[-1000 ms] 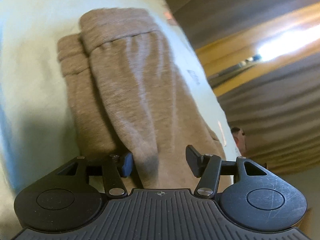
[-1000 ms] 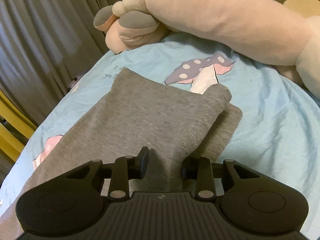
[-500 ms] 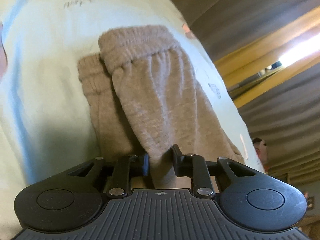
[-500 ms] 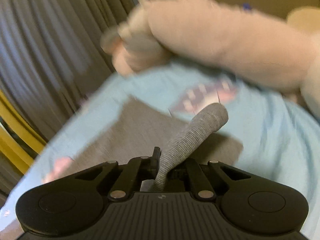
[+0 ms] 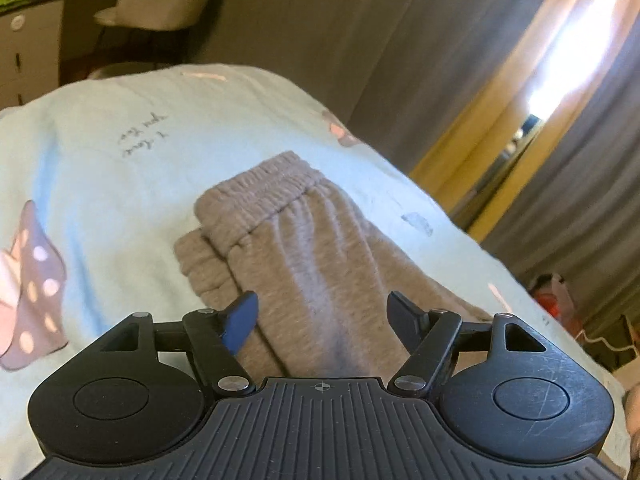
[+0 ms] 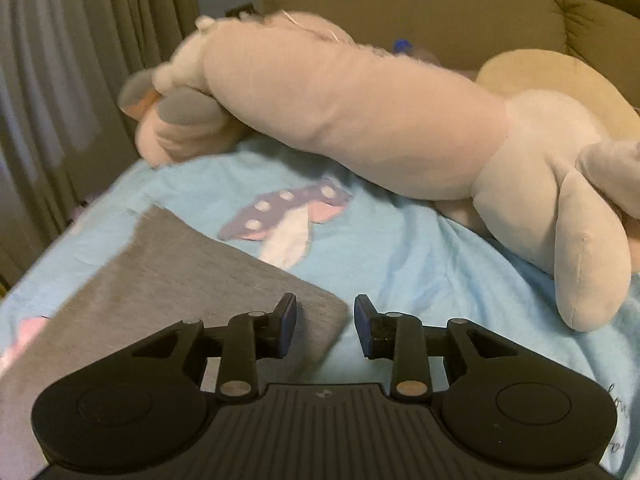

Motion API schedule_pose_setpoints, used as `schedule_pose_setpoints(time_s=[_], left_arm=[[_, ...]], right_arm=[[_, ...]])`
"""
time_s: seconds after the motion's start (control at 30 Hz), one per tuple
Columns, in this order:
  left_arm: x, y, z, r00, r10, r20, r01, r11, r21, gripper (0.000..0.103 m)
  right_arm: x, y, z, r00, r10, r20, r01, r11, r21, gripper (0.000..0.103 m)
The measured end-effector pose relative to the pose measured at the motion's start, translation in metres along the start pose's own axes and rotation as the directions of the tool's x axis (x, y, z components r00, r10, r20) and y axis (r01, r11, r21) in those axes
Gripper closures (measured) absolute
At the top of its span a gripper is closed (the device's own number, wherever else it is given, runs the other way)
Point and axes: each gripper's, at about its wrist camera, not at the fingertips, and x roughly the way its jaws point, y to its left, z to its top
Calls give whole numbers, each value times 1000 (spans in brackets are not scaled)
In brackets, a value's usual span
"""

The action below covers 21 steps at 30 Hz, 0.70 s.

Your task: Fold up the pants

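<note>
Two views. Left wrist: left tongs (image 5: 322,314) spreading, nothing pinched, above grey pants (image 5: 304,256) lying on the bed (image 5: 104,184); gathered waistband visible only here. Right wrist: right tongs (image 6: 325,328) opening, empty, over pants' corner; plush toy (image 6: 360,120) beyond, blurred, cut off.

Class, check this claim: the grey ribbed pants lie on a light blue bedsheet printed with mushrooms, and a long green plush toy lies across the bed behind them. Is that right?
One detail is wrong: the long plush toy is pale pink, not green, as the right wrist view shows. The rest holds: the grey ribbed pants lie on the light blue mushroom-print bedsheet.
</note>
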Motion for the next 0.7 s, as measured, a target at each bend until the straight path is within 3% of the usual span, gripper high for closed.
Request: schedule_pose_setpoints(time_s=[0.1, 0.17, 0.23, 0.33, 0.43, 0.67, 0.7], left_arm=[[15, 0, 4, 1000, 29, -12, -29, 1000, -5, 27], [25, 4, 6, 998, 47, -36, -48, 998, -33, 27], [33, 17, 5, 998, 26, -57, -32, 994, -107, 27], [46, 37, 6, 995, -15, -97, -7, 975, -221, 30], [51, 52, 7, 995, -39, -94, 13, 965, -262, 36], [61, 70, 14, 988, -135, -76, 104, 940, -325, 75], [62, 70, 15, 988, -133, -73, 103, 942, -318, 77]], right_arm=[[-16, 11, -7, 993, 117, -24, -117, 993, 18, 53], [-20, 21, -13, 984, 174, -41, -174, 985, 3, 35], [-19, 33, -20, 974, 214, -69, -216, 976, -28, 31], [-13, 42, -23, 971, 202, -130, -209, 977, -48, 21], [-6, 34, -24, 969, 181, -170, -183, 983, 7, 20], [0, 9, -32, 961, 172, -215, -143, 979, 145, 19], [0, 8, -34, 960, 173, -221, -142, 978, 150, 19]])
